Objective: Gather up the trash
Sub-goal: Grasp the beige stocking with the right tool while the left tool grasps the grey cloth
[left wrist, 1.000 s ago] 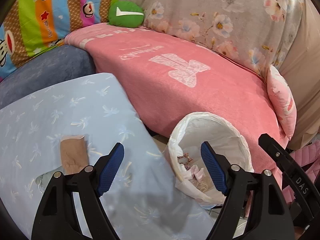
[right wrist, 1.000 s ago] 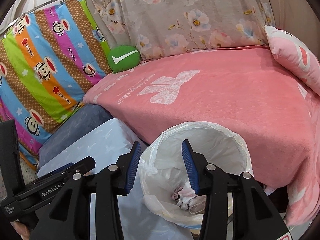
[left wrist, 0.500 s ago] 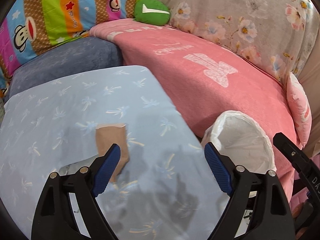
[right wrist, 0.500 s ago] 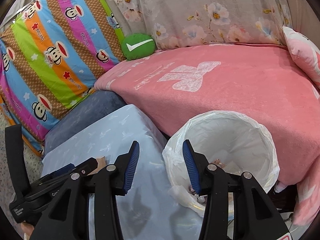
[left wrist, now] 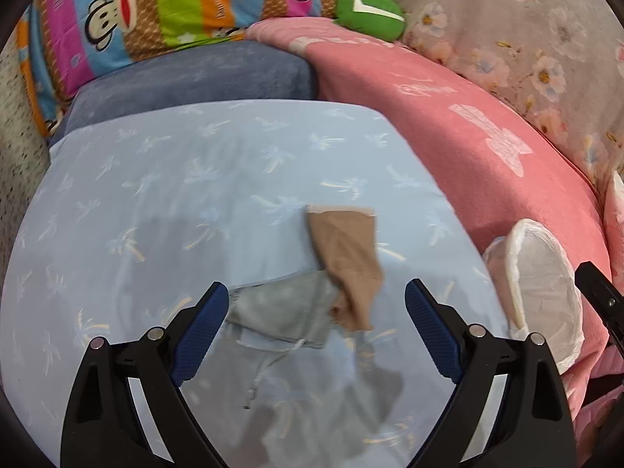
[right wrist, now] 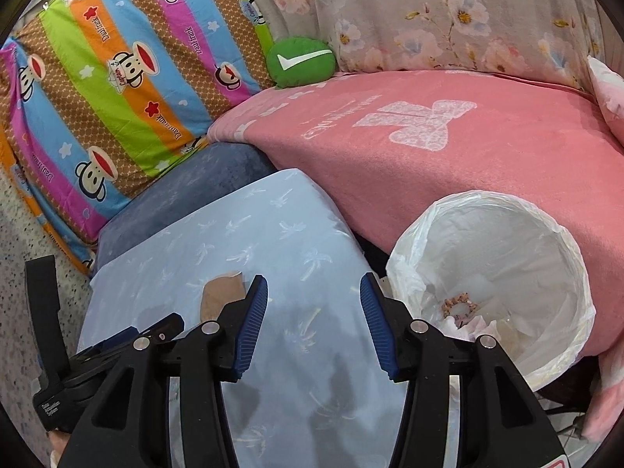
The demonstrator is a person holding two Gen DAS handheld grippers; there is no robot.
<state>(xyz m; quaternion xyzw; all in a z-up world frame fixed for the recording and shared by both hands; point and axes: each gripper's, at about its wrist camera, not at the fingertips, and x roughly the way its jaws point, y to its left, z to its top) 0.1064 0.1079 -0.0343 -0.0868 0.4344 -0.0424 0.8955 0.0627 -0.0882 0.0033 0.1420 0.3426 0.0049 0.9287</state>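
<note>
Two grippers in view, both empty.

Left gripper [left wrist: 316,325]: wide apart, jaws opening, nothing between pads; pointed down over light-blue table cover [left wrist: 156,202] w/ palm-tree print. Blue ribbed pads [left wrist: 202,333] clear of fabric.

Trash on table, 2 pcs seen from left wrist:
- 1 tan/brown stocking-like scrap [left wrist: 345,261], lying flat, lower end overlapping the grey pc.
- 1 grey-blue rag-like scrap [left wrist: 280,316], crumpled, just ahead of the left pad, between the fingers in view. Blurred, exact material unclear.
Same tan scrap partly visible from right wrist [right wrist: 220,296], behind that gripper's left finger.

Right gripper [right wrist: 314,327]: approx. half apart, jaws opening, nothing between; over table cover [right wrist: 273,234], beside bin. Left gripper body shows at lower left of right-wrist view.

1 bin w/ white plastic liner [right wrist: 507,241], upright, right of table, touching edge of pink blanket [right wrist: 448,163]. Inside: 1 small beaded/brown ring-like item [right wrist: 460,304] plus pale pink-white crumpled bits, count unclear. Bin also at right edge of left view [left wrist: 538,273].

Surroundings: 1 pink blanket on sofa seat; 1 green round cushion w/ white tick [right wrist: 300,61]; 1 striped monkey-print cover [right wrist: 117,89]; 1 floral grey cover [right wrist: 448,15] on backrest; 1 dark blue cushion [right wrist: 187,191] behind table; 1 pink pillow [right wrist: 606,93] far right.
</note>
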